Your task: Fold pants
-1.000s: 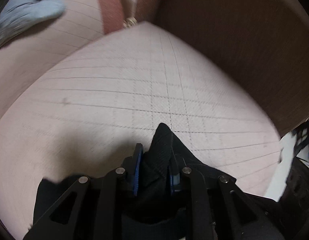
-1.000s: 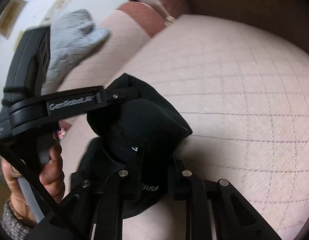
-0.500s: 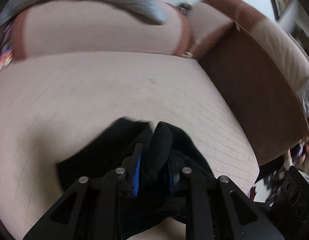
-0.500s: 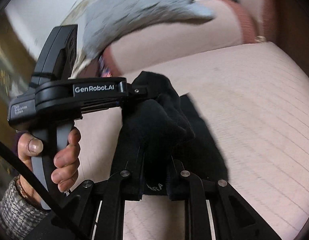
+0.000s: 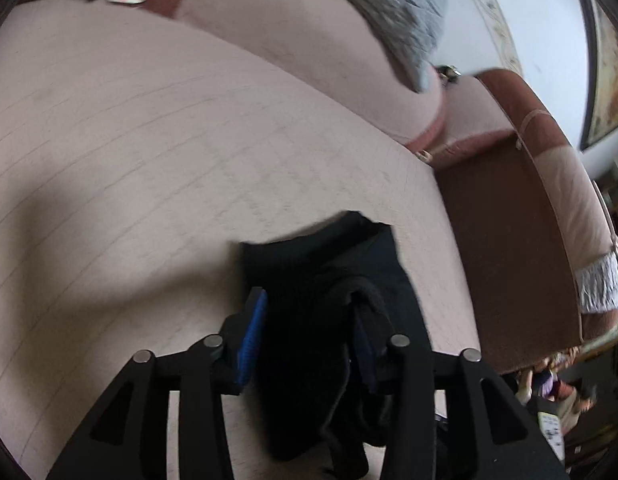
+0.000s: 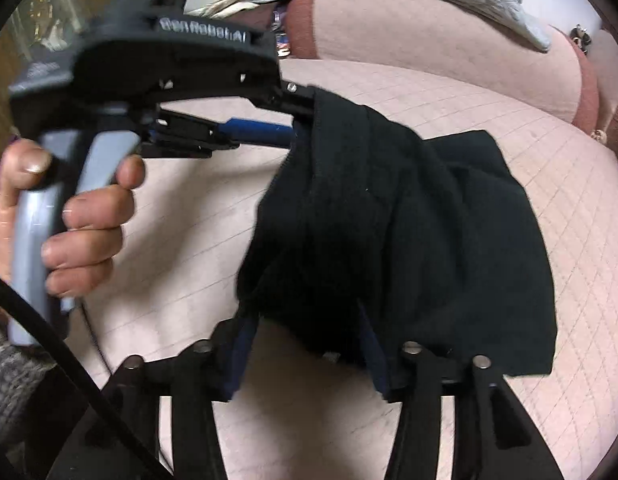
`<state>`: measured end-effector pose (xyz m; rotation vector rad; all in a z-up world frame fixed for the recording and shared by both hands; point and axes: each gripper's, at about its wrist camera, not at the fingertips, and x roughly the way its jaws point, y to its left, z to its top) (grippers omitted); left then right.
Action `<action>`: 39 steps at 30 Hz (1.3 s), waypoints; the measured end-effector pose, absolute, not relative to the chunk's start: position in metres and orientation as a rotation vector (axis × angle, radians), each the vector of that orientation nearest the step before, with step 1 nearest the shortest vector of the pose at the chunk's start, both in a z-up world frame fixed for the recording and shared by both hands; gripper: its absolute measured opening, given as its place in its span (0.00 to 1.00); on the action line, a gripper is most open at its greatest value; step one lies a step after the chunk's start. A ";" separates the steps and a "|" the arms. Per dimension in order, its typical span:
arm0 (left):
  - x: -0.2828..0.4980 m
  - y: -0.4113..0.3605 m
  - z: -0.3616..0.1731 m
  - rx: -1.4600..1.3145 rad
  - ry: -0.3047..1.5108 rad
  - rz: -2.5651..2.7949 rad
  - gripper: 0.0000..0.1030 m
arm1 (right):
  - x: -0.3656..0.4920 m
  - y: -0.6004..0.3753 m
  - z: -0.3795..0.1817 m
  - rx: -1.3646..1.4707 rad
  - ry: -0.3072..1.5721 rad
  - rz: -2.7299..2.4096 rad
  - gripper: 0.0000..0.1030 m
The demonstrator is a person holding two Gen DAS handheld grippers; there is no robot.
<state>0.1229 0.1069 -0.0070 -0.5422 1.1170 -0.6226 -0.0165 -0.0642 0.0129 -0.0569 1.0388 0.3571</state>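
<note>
The black pants (image 6: 393, 240) are bunched into a small thick bundle that sits low over the pink sofa seat (image 5: 149, 140), near its front edge, and closer to the brown armrest (image 5: 505, 248) than to the far end. The lower part looks like it rests on the seat already, while the top part hangs between the two tools.

The left gripper (image 5: 309, 332) has just been opening its jaws. The cloth is in the gap, but the blue pad (image 5: 253, 332) stands clear of it, so it is letting go. From the other camera the same tool shows as a black frame in a hand (image 6: 77, 216), with the top edge of the pants draped at its tip.

The right gripper (image 6: 305, 348) has also just been opening its jaws. The pants hang down between them, and the dark pads sit apart from the cloth on the near side. It is a bit blurry there, so maybe a fold touches one pad.

Most of the folding looks done, because the pants are short and layered now. What is left is to drop the bundle flat, pull both tools out, and maybe smooth the lumpy top. A grey blanket (image 5: 397, 12) lies on the sofa back, well away.
</note>
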 end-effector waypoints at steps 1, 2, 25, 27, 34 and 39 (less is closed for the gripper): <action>0.121 0.112 -0.011 -0.559 1.121 -0.606 0.44 | -0.019 -0.066 0.015 -0.043 1.044 0.376 0.57; 0.119 0.119 -0.015 -0.586 1.126 -0.587 0.44 | -0.022 -0.068 0.017 -0.034 1.051 0.394 0.59; 0.094 0.073 -0.008 -0.309 1.108 -0.408 0.43 | 0.123 -0.154 0.039 0.339 1.185 0.328 0.53; 0.094 0.069 -0.014 -0.240 1.118 -0.406 0.39 | 0.141 -0.150 0.019 0.327 1.241 0.317 0.51; 0.102 0.080 -0.025 -0.285 1.118 -0.420 0.50 | 0.177 -0.158 -0.004 0.007 1.144 -0.048 0.56; 0.098 0.094 -0.024 -0.333 1.111 -0.422 0.52 | 0.163 -0.197 0.014 0.068 1.059 -0.169 0.69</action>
